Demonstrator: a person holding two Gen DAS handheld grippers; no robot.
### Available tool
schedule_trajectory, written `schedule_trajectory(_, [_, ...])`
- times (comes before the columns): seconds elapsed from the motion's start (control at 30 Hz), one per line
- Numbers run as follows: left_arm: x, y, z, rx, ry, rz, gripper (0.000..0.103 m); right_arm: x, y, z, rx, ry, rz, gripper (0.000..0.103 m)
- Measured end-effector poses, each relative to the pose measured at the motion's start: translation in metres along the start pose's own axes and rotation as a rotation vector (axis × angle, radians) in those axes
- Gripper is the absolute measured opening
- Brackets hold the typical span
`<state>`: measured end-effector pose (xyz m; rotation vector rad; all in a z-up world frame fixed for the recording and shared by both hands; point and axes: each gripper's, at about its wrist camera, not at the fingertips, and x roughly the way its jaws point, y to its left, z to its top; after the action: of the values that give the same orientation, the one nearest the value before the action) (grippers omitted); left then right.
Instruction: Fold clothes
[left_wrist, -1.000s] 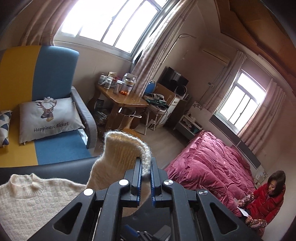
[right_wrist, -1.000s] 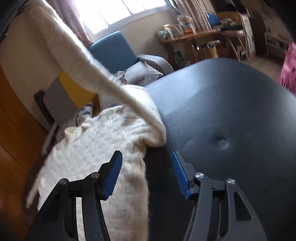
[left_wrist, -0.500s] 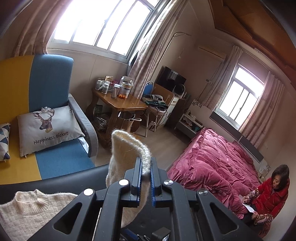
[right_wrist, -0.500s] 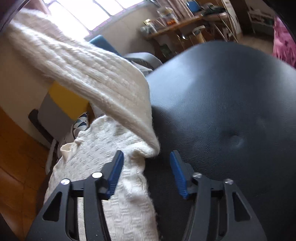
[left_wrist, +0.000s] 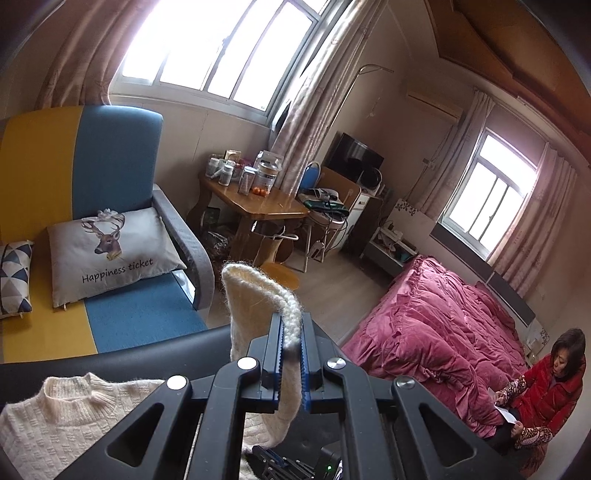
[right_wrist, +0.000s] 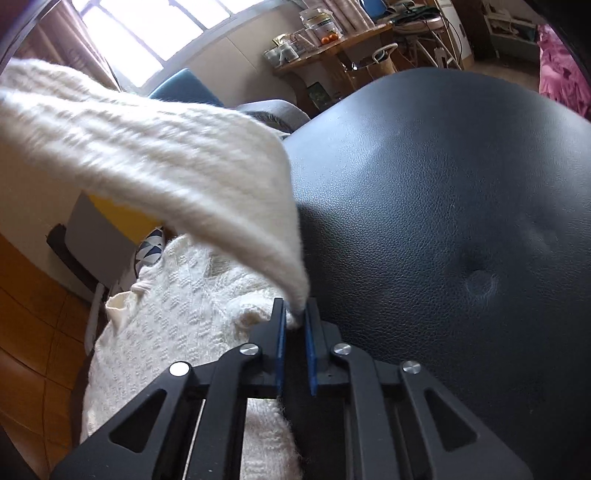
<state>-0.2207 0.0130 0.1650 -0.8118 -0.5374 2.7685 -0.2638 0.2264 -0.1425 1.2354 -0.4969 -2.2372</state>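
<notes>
A cream knitted sweater (right_wrist: 177, 314) lies on a black padded leather surface (right_wrist: 461, 192). Its collar and chest (left_wrist: 62, 417) show at the lower left of the left wrist view. My left gripper (left_wrist: 291, 332) is shut on the ribbed cuff of one sleeve (left_wrist: 258, 295), held up above the surface. That raised sleeve (right_wrist: 147, 155) stretches across the upper left of the right wrist view. My right gripper (right_wrist: 294, 325) is shut on the sweater's fabric where the sleeve meets the body, low against the leather.
A blue and yellow sofa (left_wrist: 110, 184) with a deer cushion (left_wrist: 110, 251) stands behind. A wooden table (left_wrist: 258, 206) with jars is beyond it. A pink quilted bed (left_wrist: 443, 332) is to the right, with a seated person in a red jacket (left_wrist: 546, 391).
My right gripper went from open beside the sweater to shut on its fabric. My left gripper lifted the sleeve cuff higher, so the sleeve now hangs closer over the right gripper.
</notes>
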Motion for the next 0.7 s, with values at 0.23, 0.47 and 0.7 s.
schedule_trajectory(0.23, [-0.024,0.025,-0.002,-0.037,-0.042,0.006,0.006,0.003,0.003,0.003,-0.021,0.008,-0.014,0.01])
schedule_trajectory(0.47, [-0.062,0.087,-0.041,-0.115,-0.074,0.065,0.006,0.001,0.018,0.005,-0.142,-0.01,-0.081,0.01])
schedule_trajectory(0.7, [-0.102,0.162,-0.094,-0.214,-0.092,0.144,0.006,-0.001,0.053,-0.003,-0.345,-0.054,-0.161,0.01])
